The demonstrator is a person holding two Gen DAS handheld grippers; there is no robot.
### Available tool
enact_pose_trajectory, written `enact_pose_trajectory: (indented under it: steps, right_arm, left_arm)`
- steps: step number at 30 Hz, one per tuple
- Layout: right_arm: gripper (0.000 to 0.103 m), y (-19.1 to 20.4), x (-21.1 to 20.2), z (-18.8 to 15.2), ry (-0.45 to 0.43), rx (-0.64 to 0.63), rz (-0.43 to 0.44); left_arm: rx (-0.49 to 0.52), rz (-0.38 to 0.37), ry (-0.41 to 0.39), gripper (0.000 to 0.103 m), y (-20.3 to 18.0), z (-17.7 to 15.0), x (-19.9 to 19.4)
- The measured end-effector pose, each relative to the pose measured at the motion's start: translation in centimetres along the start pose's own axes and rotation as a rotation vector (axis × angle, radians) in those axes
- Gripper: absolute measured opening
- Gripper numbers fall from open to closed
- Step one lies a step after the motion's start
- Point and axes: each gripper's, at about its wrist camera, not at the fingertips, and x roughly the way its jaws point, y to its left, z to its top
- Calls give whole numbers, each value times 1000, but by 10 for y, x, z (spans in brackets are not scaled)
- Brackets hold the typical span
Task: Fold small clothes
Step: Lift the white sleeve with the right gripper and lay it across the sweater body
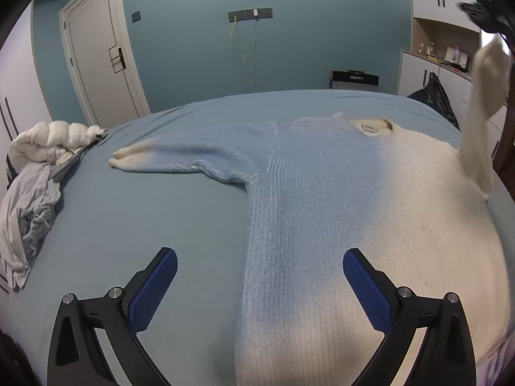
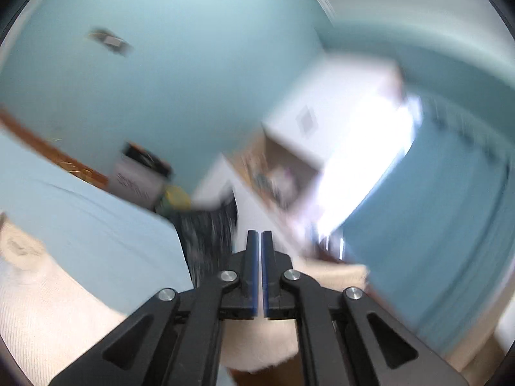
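Left wrist view: the left gripper (image 1: 260, 284) hovers low over the near hem of the sweater (image 1: 322, 212), its blue-padded fingers (image 1: 154, 292) spread wide with nothing between them.
Sweater: it lies flat on the blue bed (image 1: 135, 225), neckline and label toward the far edge, colour fading from blue on the left to cream on the right.
Left sleeve (image 1: 193, 157): stretched out flat to the left on the sheet, cream cuff at its tip.
Right sleeve (image 1: 482, 112): lifted off the bed at the right edge, hanging from the right gripper (image 1: 482, 16), which shows dark and blurred in the top corner.
Right wrist view: heavily motion-blurred; the right gripper's jaws stand nearly together with a thin slit between the pads, and cream knit shows below and behind the fingers, so it appears clamped on the sleeve.
Bed's left side: a white puffer jacket (image 1: 51, 141) and crumpled grey clothes (image 1: 29, 218) sit in a heap, well apart from the sweater.
Background: a white door (image 1: 99, 61) in a teal wall.
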Motion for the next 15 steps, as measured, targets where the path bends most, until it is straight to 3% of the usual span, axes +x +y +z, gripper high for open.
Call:
enact_pose_trajectory:
  steps: [1, 3, 6, 7, 8, 9, 10, 11, 13, 15]
  right_arm:
    - [0, 29, -19, 16, -51, -26, 76]
    - [0, 92, -76, 36, -92, -35, 397]
    - [0, 153, -129, 19, -65, -57, 689]
    - [6, 173, -140, -1, -8, -54, 789]
    - [14, 181, -138, -18, 34, -50, 829]
    - [48, 191, -131, -45, 108, -48, 854]
    - [89, 194, -121, -60, 153, -49, 849]
    - [97, 198, -103, -95, 236, -51, 807]
    - [97, 189, -79, -137, 346, -52, 738]
    - [97, 175, -42, -170, 460, 6, 730]
  left_arm:
    - [-7, -3, 3, 103, 2, 0, 1]
    - [-20, -11, 12, 103, 6, 0, 4]
    - [-21, -21, 28, 103, 7, -2, 6]
    - [-19, -24, 30, 103, 7, -2, 6]
    - [-19, -28, 31, 103, 6, -1, 6]
    - [-20, -32, 30, 103, 6, -1, 5]
    - [-20, -36, 28, 103, 6, 0, 4]
    - [-20, -40, 26, 103, 5, 0, 3]
    - [-17, -40, 19, 103, 3, 0, 1]
    - [-9, -37, 21, 103, 1, 1, 2]
